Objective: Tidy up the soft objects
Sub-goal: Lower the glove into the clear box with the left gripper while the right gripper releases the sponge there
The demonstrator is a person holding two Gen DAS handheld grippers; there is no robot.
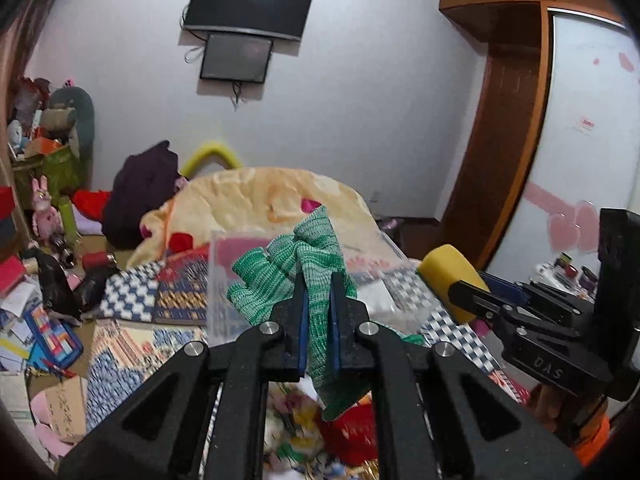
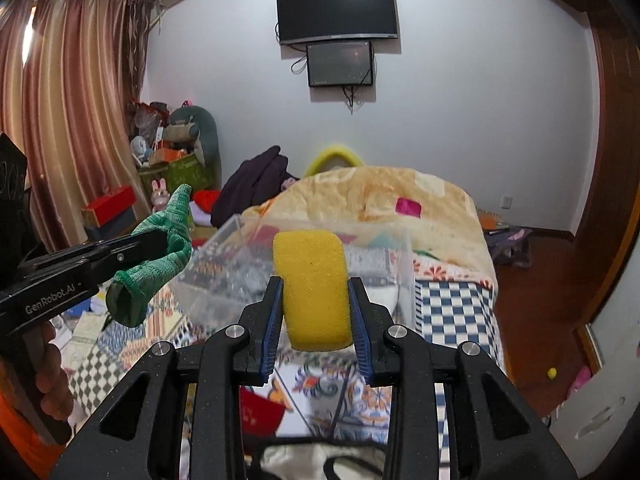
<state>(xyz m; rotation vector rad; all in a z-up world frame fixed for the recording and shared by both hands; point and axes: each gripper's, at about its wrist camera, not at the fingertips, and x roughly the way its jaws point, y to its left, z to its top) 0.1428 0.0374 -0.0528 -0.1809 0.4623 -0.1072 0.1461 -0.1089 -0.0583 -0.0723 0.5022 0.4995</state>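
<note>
My left gripper [image 1: 319, 280] is shut on a green knitted glove [image 1: 304, 256], which hangs limp above the bed. The same glove [image 2: 160, 248] shows at the left of the right wrist view, pinched in the left gripper [image 2: 160, 240]. My right gripper [image 2: 315, 282] is shut on a yellow sponge [image 2: 312, 288], its blue pads pressing both sides. That sponge [image 1: 452, 276] and the right gripper [image 1: 456, 292] appear at the right of the left wrist view. A clear plastic box [image 2: 248, 264] stands on the bed just beyond both grippers.
The bed carries a patterned quilt [image 2: 452, 304] and a folded cream blanket [image 2: 384, 200]. Clutter and toys fill the floor at left [image 1: 44, 320]. A red item [image 1: 352, 432] lies below my left gripper. A wooden wardrobe [image 1: 500, 140] stands at right, curtains [image 2: 68, 120] at left.
</note>
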